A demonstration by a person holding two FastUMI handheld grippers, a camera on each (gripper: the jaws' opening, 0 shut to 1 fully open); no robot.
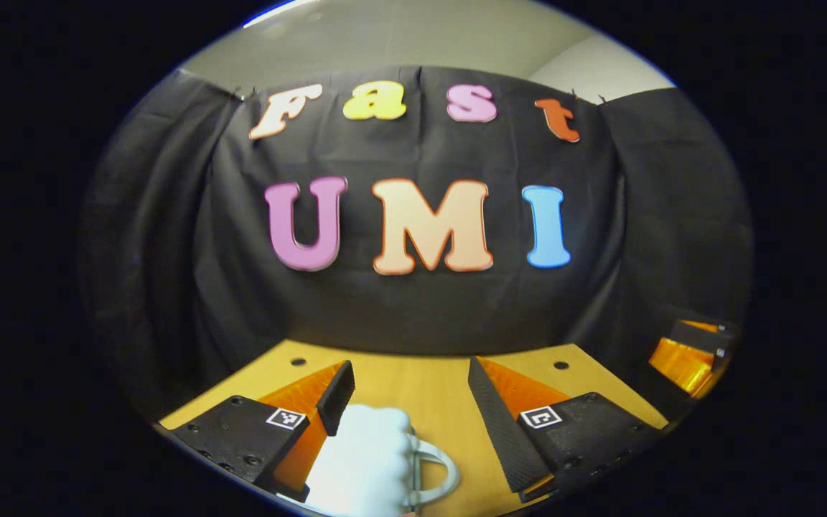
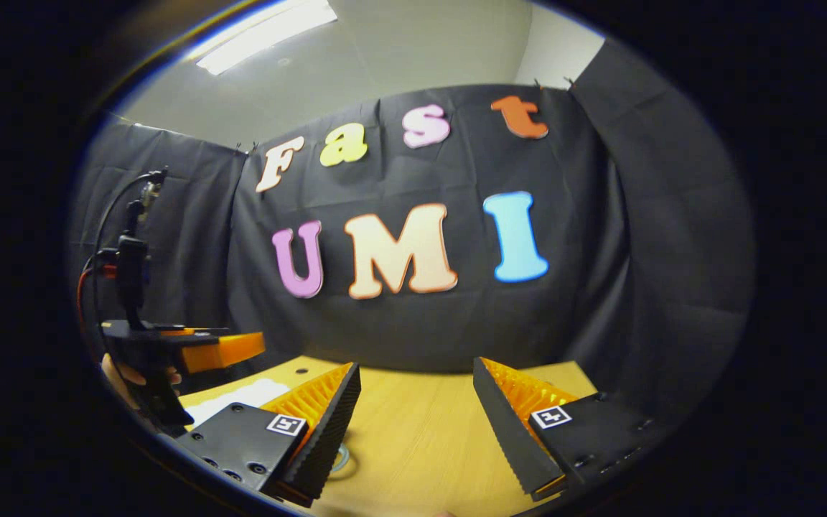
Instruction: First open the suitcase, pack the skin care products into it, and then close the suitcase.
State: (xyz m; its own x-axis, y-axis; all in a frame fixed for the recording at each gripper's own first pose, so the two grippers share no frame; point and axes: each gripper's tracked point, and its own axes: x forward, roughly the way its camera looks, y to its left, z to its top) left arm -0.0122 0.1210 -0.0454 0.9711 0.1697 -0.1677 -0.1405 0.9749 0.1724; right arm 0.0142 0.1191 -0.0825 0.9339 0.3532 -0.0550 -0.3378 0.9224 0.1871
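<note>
**Both grippers up and open, white item under the left one**

Right, left gripper (image 1: 410, 402) first: we see its jaws set wide apart, nothing clamped. Just below and between them, nearer its left finger, sits a white object (image 1: 363, 459) with a pale loop handle (image 1: 438, 470) sticking out to its right. We can't tell whether it's a skin care product, a bag of them or part of the suitcase; too close and washed out. It lies low and slightly left of the gripper's centre line, so we judge the coming move is a drop straight down onto it. Long axis unclear.

Right gripper (image 2: 417, 413): jaws also wide apart, holding nothing. In the right gripper view a bit of that pale loop (image 2: 342, 456) peeks out beside its left finger, and a white patch (image 2: 237, 398) lies further left on the counter (image 2: 413, 438). The left gripper's body (image 2: 169, 348) shows at the left there, with a hand (image 2: 123, 377) on it and a cable above.

Left gripper is the nearer one to the white item, we'd say. The wooden counter ahead of both looks bare up to the black cloth wall (image 1: 413, 316); nothing blocks a descent. We can't make out an open suitcase, so we judge we're at the start, suitcase not yet opened.
</note>
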